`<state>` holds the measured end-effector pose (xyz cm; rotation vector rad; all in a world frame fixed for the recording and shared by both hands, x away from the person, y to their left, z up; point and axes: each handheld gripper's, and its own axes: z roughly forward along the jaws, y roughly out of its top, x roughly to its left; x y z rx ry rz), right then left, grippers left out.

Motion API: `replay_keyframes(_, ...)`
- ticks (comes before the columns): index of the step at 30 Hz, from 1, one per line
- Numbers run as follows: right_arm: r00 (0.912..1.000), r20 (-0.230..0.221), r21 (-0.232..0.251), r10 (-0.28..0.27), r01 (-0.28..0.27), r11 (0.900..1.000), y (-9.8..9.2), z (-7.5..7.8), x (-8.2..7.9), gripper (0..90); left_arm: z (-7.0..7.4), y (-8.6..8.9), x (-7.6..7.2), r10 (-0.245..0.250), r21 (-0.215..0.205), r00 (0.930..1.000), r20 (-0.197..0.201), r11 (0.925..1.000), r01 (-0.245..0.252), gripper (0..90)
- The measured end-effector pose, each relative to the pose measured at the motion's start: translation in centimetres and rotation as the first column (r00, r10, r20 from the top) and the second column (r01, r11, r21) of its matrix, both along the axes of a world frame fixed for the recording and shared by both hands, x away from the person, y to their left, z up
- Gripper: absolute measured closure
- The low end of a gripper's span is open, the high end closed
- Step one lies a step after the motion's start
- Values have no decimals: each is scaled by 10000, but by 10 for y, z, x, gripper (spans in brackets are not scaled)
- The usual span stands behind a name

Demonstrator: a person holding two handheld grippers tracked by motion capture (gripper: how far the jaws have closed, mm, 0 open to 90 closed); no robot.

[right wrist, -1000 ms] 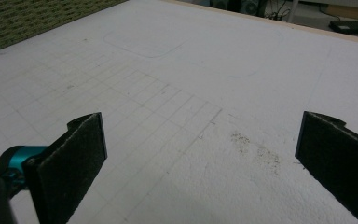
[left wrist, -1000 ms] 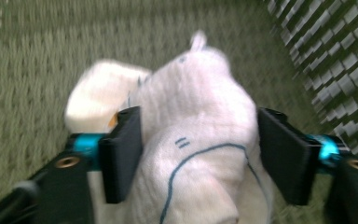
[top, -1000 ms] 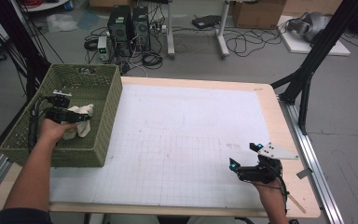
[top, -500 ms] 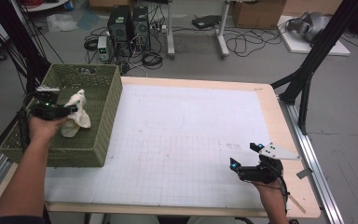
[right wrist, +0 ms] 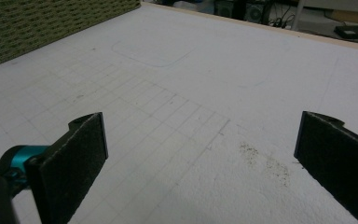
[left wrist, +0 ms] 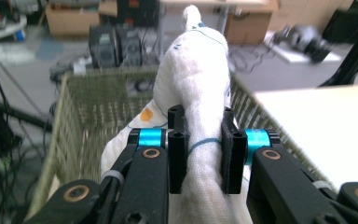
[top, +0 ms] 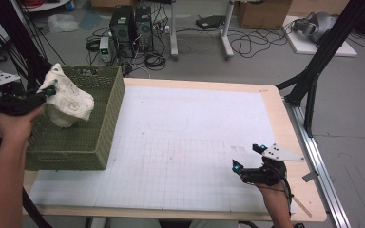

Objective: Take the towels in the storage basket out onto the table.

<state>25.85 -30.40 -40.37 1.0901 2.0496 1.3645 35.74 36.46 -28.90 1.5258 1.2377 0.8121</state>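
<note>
Left gripper clamped on a white cloth, black pads pressed against both sides of the bunched fabric; cloth printed with thin blue lines and an orange spot, rising to a point above the jaws and hanging down below them; in the high view, same left gripper held up at the far left, above the left rim of a green woven basket; cloth lifted clear above the rim, its lower folds hanging down over the inside of the basket; whether those folds touch the basket floor, impossible to tell; person's left hand wrapped round the gripper body, forearm coming in from the bottom left corner.

Right gripper spread wide with nothing between the jaws, hovering low over a white gridded mat; dark specks scattered on the mat just ahead of the jaws; faint outline drawn on the mat farther off; corner of the basket at the upper left; in the high view, right gripper near the front right of the mat, well apart from the basket, pointing left; wooden table showing as a border round the mat; beyond the table, computer towers and loose cables on the grey floor.
</note>
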Motion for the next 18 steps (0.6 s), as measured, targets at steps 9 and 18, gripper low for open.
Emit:
replay_keyframes(9,10000,65,62,54,-54,10000,2,2,1,15,24,-12,-10,-470,109,9947,920,9989,462,775)
replay_keyframes(18,10000,41,18,89,-89,10000,2,1,3,15,46,-29,-16,-864,48,9790,1849,9962,870,775)
